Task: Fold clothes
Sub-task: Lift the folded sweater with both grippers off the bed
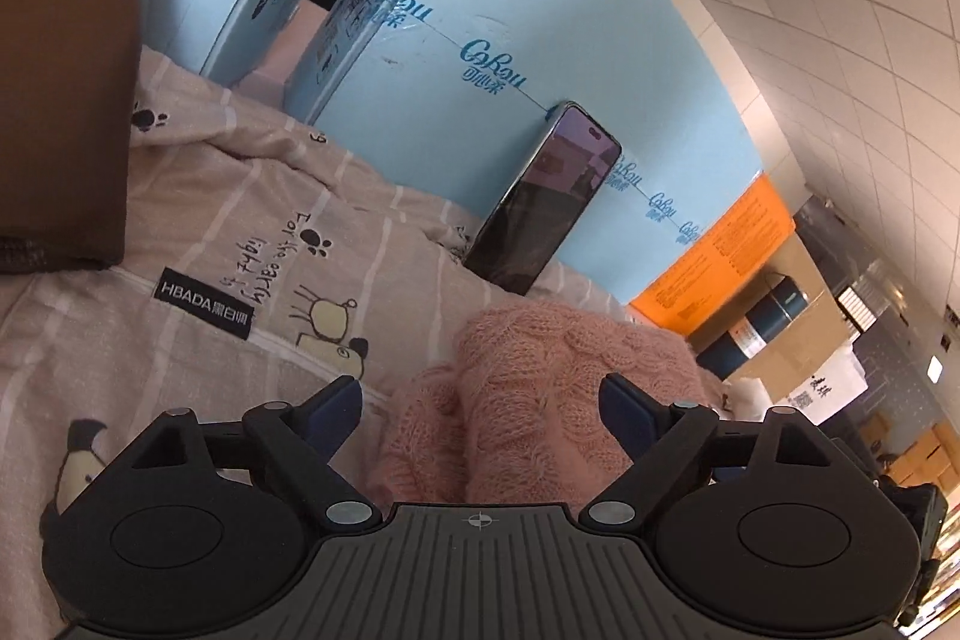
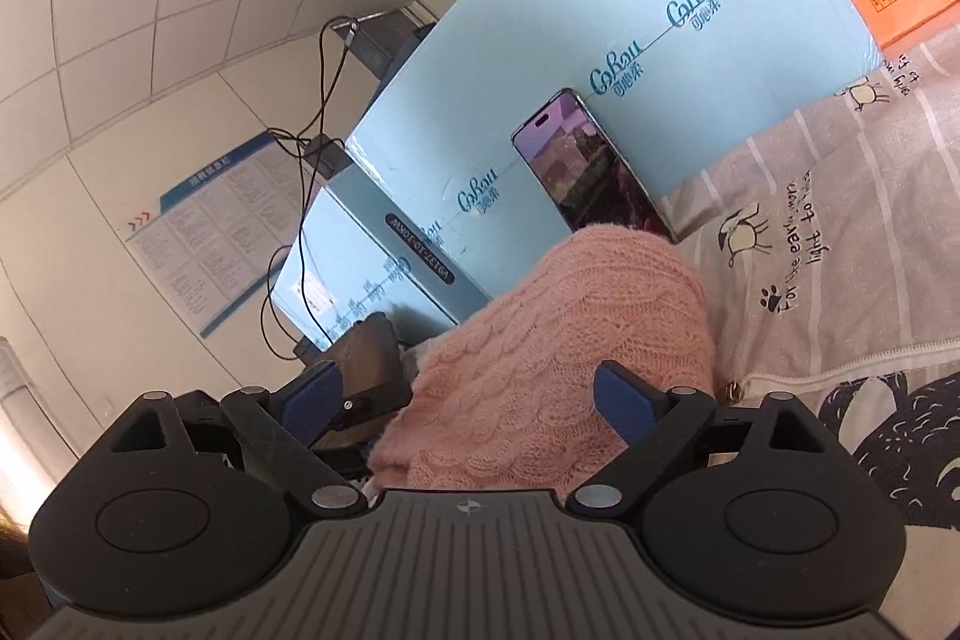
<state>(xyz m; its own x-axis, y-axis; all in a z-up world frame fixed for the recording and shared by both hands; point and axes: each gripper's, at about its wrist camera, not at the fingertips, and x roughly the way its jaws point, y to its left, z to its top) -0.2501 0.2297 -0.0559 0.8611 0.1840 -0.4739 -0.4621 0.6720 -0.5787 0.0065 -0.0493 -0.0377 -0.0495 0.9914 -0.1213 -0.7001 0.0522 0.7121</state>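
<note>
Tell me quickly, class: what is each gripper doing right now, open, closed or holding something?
Left gripper: open, fingers either side of the pink knit sweater, gripping nothing.
Right gripper: open, also straddling the sweater, gripping nothing.

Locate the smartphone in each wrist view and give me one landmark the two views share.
Left wrist view: the smartphone sits right of centre, propped at a slant against the light blue Cobou carton, above the pink knitted sweater.
Right wrist view: the smartphone is above centre, leaning on the same carton, its lower end hidden behind the sweater.
Shared landmark: the carton's Cobou logo line running behind the phone.
</note>
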